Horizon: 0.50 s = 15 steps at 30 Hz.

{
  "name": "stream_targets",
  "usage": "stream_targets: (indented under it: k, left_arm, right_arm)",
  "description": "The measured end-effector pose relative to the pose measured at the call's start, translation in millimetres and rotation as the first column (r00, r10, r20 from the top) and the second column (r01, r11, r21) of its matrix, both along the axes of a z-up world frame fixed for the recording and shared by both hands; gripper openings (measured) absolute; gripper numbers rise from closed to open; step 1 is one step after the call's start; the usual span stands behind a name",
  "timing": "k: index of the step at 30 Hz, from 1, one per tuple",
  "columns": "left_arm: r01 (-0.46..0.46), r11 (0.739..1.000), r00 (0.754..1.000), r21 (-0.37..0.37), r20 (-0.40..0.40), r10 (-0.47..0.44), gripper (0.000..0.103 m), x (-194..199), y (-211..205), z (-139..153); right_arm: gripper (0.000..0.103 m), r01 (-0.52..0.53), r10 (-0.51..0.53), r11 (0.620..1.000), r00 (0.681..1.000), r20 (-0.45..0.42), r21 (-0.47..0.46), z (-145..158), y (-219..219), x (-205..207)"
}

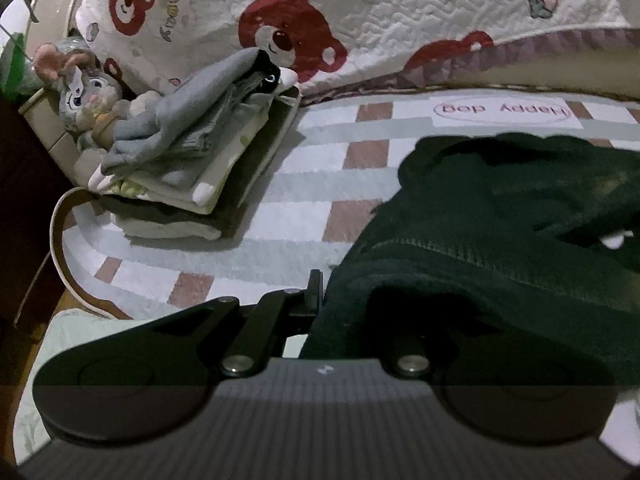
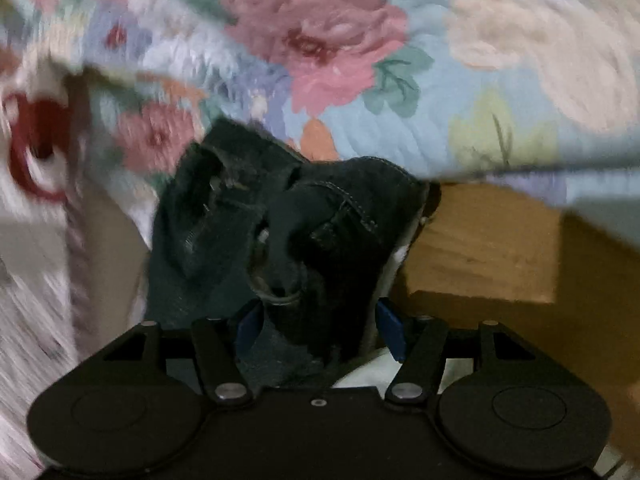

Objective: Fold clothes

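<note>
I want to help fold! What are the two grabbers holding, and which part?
Both hold the dark green trousers: the right gripper at the waistband, the left gripper at a hemmed edge.

Checked bedsheet [image 1: 304,216], bear quilt [image 1: 360,20], wooden furniture [image 2: 480,240].

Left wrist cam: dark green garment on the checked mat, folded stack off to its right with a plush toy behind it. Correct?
Not quite. In the left wrist view the folded stack lies to the left of the dark green garment, not the right. The rest holds: the garment is on the checked mat, and the plush toy sits behind the stack.
</note>
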State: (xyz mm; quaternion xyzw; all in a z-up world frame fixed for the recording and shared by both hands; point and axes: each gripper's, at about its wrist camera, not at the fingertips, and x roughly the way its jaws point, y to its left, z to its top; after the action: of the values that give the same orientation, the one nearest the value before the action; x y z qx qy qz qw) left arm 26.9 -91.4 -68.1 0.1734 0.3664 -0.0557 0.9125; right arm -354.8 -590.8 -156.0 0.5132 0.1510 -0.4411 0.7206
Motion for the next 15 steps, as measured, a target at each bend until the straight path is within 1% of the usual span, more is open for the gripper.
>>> stream_targets:
  k: [1, 2, 3, 4, 5, 6, 7, 8, 9, 10, 11, 13, 14, 15]
  left_arm:
    - [-0.006, 1.0, 1.0, 0.006, 0.014, 0.006, 0.013, 1, -1, -2]
    - [-0.013, 1.0, 0.999, 0.029, 0.041, 0.012, 0.018, 2, -4, -5]
    - [-0.02, 0.998, 0.997, 0.055, 0.072, 0.016, 0.032, 3, -6, -10]
    - [-0.017, 0.996, 0.996, 0.093, 0.09, 0.008, 0.044, 5, -9, -15]
    - [-0.012, 0.991, 0.994, 0.133, 0.106, -0.002, 0.044, 6, -13, -21]
    - [-0.008, 0.985, 0.993, 0.174, 0.121, -0.014, 0.044, 7, -17, -27]
    - [-0.004, 0.977, 0.99, 0.214, 0.136, -0.026, 0.037, 9, -20, -33]
    - [0.01, 0.974, 0.99, 0.226, 0.132, -0.041, 0.031, 10, -22, -35]
    - [0.021, 0.979, 0.991, 0.205, 0.123, -0.047, 0.016, 11, -21, -33]
    - [0.031, 0.983, 0.992, 0.179, 0.114, -0.052, 0.009, 11, -20, -29]
    - [0.031, 0.988, 0.992, 0.151, 0.119, -0.049, 0.009, 10, -18, -22]
    - [0.024, 0.993, 0.986, 0.118, 0.159, -0.042, 0.008, 1, -14, -3]
    - [0.021, 0.995, 0.985, 0.095, 0.168, -0.036, 0.008, -5, -11, 6]
    - [0.018, 0.997, 0.984, 0.071, 0.174, -0.03, 0.008, -11, -7, 15]
  right_arm:
    - [0.067, -0.009, 0.008, 0.999, 1.0, -0.015, -0.043, 0, 0, 5]
    - [0.067, -0.019, 0.016, 0.996, 0.999, -0.03, -0.086, -1, -1, 9]
    - [0.067, -0.029, 0.023, 0.991, 0.999, -0.045, -0.129, -1, -1, 14]
    - [0.067, -0.039, 0.029, 0.984, 0.998, -0.061, -0.171, -1, -1, 18]
    - [0.067, -0.051, 0.035, 0.976, 0.996, -0.077, -0.213, -2, -1, 23]
    - [0.054, -0.063, 0.04, 0.965, 0.995, -0.093, -0.254, -2, -2, 28]
    - [0.029, -0.075, 0.044, 0.953, 0.993, -0.109, -0.294, -2, -2, 32]
    - [0.008, -0.093, 0.054, 0.933, 0.991, -0.119, -0.348, 3, 0, 36]
    - [0.008, -0.116, 0.071, 0.902, 0.99, -0.123, -0.416, 13, 4, 39]
    - [0.008, -0.142, 0.089, 0.868, 0.987, -0.134, -0.475, 28, 8, 43]
    - [0.007, -0.174, 0.108, 0.833, 0.982, -0.153, -0.525, 46, 13, 48]
    - [0.006, -0.222, 0.132, 0.76, 0.973, -0.189, -0.611, 82, 20, 54]
    - [0.005, -0.224, 0.126, 0.733, 0.972, -0.196, -0.642, 98, 22, 51]
    - [0.005, -0.219, 0.109, 0.72, 0.973, -0.205, -0.658, 109, 21, 46]
